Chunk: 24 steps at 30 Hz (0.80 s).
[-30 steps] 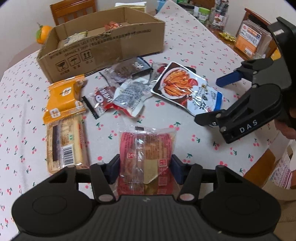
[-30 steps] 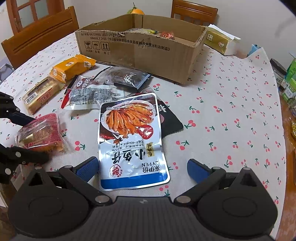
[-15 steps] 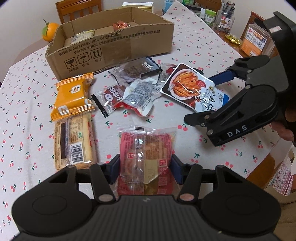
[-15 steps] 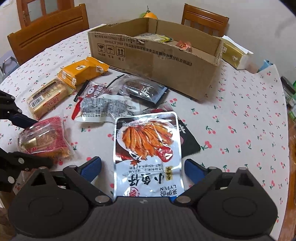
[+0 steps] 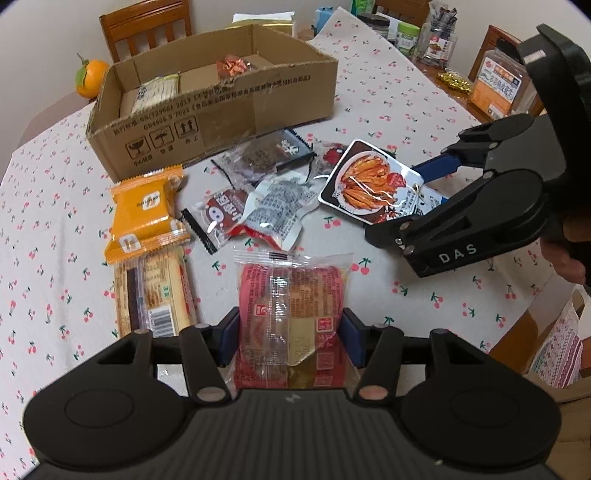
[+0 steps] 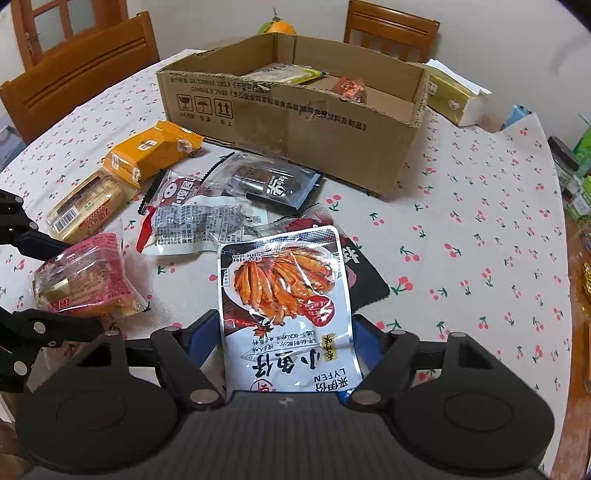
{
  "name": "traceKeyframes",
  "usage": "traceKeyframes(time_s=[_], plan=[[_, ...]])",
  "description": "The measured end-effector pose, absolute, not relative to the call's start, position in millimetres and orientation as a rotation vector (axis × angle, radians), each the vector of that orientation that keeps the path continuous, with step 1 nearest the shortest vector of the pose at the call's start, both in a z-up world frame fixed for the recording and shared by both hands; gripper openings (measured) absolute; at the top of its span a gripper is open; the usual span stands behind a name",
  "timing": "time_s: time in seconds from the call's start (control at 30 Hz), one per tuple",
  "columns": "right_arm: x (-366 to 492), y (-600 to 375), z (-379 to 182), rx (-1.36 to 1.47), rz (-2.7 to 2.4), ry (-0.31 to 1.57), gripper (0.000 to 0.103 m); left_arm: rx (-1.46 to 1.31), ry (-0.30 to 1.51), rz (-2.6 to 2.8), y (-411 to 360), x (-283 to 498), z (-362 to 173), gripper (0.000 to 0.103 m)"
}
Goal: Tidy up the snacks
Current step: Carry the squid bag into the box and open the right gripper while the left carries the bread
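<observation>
On the worktop (image 6: 461, 206), under a cherry-print cloth, loose snacks lie in a row in front of an open cardboard box (image 6: 295, 122), which already holds a few packets. At the far left a tan biscuit bar (image 5: 155, 291) lies flat, with an orange wafer pack (image 5: 146, 218) overlapping its far end. Right of these, a red-and-black sachet (image 5: 218, 216) and a grey printed sachet (image 5: 277, 214) overlap each other, and a dark pouch (image 5: 266, 158) rests just behind them, near the box wall. These packets crowd the space between the grippers and the box.

The left hand-held gripper (image 5: 290, 332) is clamped on a red cake in clear wrap (image 5: 291, 295): its blue pads press both sides of the packet. The clear wrapper is crinkled, with red print and a gold patch near the bottom.

Farther right, the right hand-held gripper (image 6: 286, 350) has just been closing its jaws, and they now pinch the lower part of the silver fish-snack pouch (image 6: 284, 295). The pouch is glossy, shows orange fried fish on a dark oval and bold black characters below; its far end lies over a black packet (image 6: 365, 280). An orange fruit (image 5: 90, 74) sits behind the box, and jars (image 5: 408, 33) stand at the far right edge.
</observation>
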State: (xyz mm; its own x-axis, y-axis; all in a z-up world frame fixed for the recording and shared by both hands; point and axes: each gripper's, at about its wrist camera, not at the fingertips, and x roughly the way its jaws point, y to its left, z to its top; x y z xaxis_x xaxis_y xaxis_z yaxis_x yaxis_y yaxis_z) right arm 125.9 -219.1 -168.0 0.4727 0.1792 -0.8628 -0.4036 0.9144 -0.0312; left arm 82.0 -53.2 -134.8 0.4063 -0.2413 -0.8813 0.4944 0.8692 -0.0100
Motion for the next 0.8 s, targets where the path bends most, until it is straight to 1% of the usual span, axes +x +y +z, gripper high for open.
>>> traceKeyframes(time_s=[0.1, 0.17, 0.33, 0.57, 0.8], plan=[[125.4, -222.0, -160.9, -0.222, 0.354, 1.031, 0.08, 0.274, 1.051, -0.481, -52.4, 82.7, -127.3, 0.055], [123.9, -223.9, -154.5, -0.211, 0.355, 1.037, 0.076, 0.28, 1.048, -0.49, -52.4, 83.2, -122.5, 0.055], [122.0, -224.9, -143.9, -0.221, 0.351, 1.037, 0.076, 0.29, 1.029, -0.509, -52.3, 85.9, -112.3, 0.055], [121.7, -224.7, -144.8, -0.192, 0.34, 1.035, 0.076, 0.289, 1.021, -0.521, -53.3, 89.8, -107.2, 0.055], [126.9, -229.3, -126.1, -0.152, 0.349, 1.04, 0.075, 0.291, 1.01, -0.516, -50.3, 94.8, -95.2, 0.055]])
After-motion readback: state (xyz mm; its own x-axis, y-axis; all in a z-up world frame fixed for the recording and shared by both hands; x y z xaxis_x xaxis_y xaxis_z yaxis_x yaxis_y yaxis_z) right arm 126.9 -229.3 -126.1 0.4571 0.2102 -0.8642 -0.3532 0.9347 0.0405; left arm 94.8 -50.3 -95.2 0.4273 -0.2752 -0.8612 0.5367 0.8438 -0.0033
